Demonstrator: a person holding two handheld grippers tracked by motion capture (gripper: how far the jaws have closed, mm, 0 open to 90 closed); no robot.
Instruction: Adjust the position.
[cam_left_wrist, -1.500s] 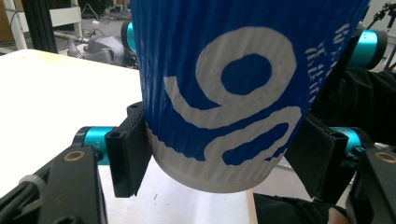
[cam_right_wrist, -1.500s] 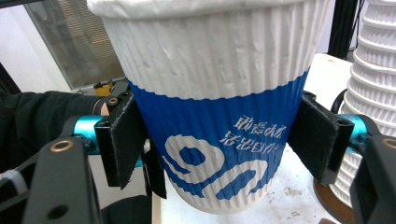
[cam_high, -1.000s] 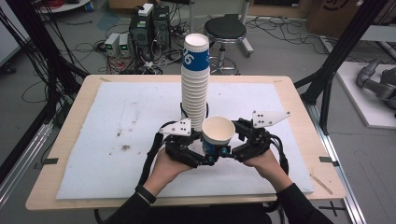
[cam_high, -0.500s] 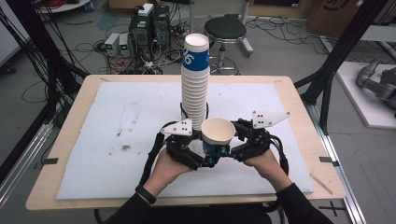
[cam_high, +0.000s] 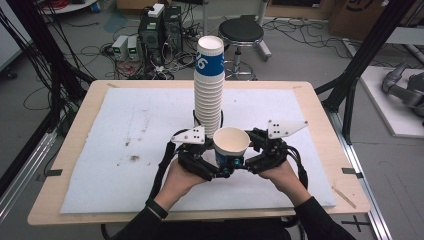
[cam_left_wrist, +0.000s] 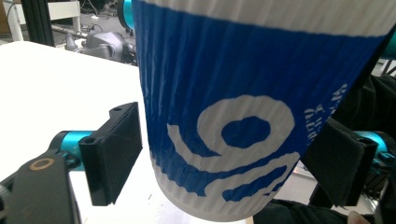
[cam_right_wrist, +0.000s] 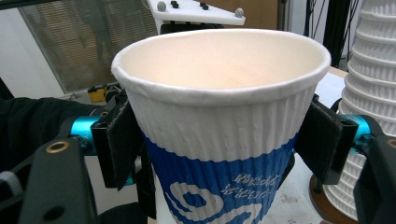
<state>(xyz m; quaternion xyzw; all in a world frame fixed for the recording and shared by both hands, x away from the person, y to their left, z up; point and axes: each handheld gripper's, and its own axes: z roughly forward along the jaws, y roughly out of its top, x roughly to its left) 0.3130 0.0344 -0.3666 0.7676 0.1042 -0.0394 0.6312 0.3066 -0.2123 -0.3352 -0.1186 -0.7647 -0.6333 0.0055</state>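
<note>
Cup: a ribbed blue-and-white paper cup (cam_high: 231, 142) is held upright above the table (cam_high: 60, 210), mouth up, at 6 o'clock from the stack, near it.
Stack: a tall column of cups (cam_high: 209, 85) is seen standing at the middle of the white mat (cam_high: 125, 150).
Left gripper (cam_high: 220, 169): placed at 8 o'clock of the cup; its jaws have just been closing, with the cup between them, and the cup is now clamped low on its blue band.
Right gripper (cam_high: 241, 165): placed at 4 o'clock of the cup and clenched on its sides, higher up.
High view: both hands, the whole stack and the cup's empty inside are shown.
Left gripper view: the printed blue wall is shown close up, with a pad (cam_left_wrist: 114, 149) against each side.
Right gripper view: the rim and white upper band are shown, with the stack at 3 o'clock.
</note>
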